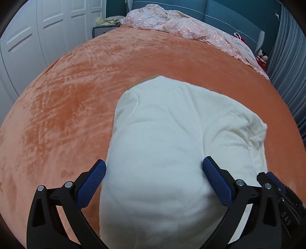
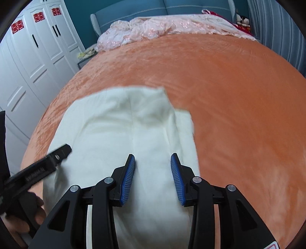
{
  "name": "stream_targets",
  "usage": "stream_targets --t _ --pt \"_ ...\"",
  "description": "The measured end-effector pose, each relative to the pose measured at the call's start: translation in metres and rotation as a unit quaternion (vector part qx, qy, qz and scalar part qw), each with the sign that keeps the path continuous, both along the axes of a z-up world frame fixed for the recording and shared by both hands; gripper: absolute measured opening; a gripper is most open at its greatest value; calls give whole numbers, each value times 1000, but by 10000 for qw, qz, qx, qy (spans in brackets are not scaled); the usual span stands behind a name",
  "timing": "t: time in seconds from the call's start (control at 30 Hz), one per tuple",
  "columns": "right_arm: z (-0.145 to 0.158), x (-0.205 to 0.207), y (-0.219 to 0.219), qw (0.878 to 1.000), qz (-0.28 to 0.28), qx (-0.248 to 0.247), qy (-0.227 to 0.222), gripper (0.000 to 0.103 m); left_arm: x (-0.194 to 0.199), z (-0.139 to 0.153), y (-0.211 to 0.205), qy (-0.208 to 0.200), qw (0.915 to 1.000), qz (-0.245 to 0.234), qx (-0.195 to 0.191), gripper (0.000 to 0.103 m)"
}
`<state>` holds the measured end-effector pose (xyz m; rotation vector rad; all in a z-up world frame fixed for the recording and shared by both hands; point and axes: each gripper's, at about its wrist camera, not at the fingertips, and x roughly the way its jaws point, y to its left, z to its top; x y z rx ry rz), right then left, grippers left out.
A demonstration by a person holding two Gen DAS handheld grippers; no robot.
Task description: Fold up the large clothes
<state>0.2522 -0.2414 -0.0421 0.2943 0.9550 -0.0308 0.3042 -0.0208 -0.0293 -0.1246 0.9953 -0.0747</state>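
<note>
A white fleece garment (image 1: 162,145) lies folded in a long bundle on the orange bedspread (image 1: 76,92); it also shows in the right wrist view (image 2: 122,130). My left gripper (image 1: 154,166) is open wide, its blue pads on either side of the bundle's near end. My right gripper (image 2: 153,162) is open over the garment's right half, nothing between the pads. The left gripper's black finger (image 2: 55,155) shows at the garment's left edge in the right wrist view. The right gripper's body (image 1: 277,187) shows at the lower right of the left wrist view.
A pink lace cover (image 1: 172,23) is bunched at the head of the bed against a blue headboard (image 2: 153,9). White wardrobe doors (image 2: 28,57) stand left of the bed. Grey curtains (image 1: 290,67) hang on the right. The orange bedspread (image 2: 229,95) stretches far and right.
</note>
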Motion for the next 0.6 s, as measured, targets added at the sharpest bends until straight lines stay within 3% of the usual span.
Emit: stream_targets --t 0.13,0.23,0.4,0.53,0.6 --pt "-11 -52 -13 9986 -133 322 399 37 -56 -4 8 310 9993 -114 -172 98" --pt "-18 -76 -11 9972 -190 481 547 37 -95 -9 7 286 9993 -216 51 98" --pt "-16 -82 6 9976 -109 -65 679 37 -113 -19 10 520 9986 -107 32 98" --pt "-1 -100 18 9967 -150 -336 727 42 -128 -9 4 487 9978 -216 406 98" --pt "-8 -111 21 9949 -85 -565 826 44 -137 -10 0 478 9962 -321 654 98"
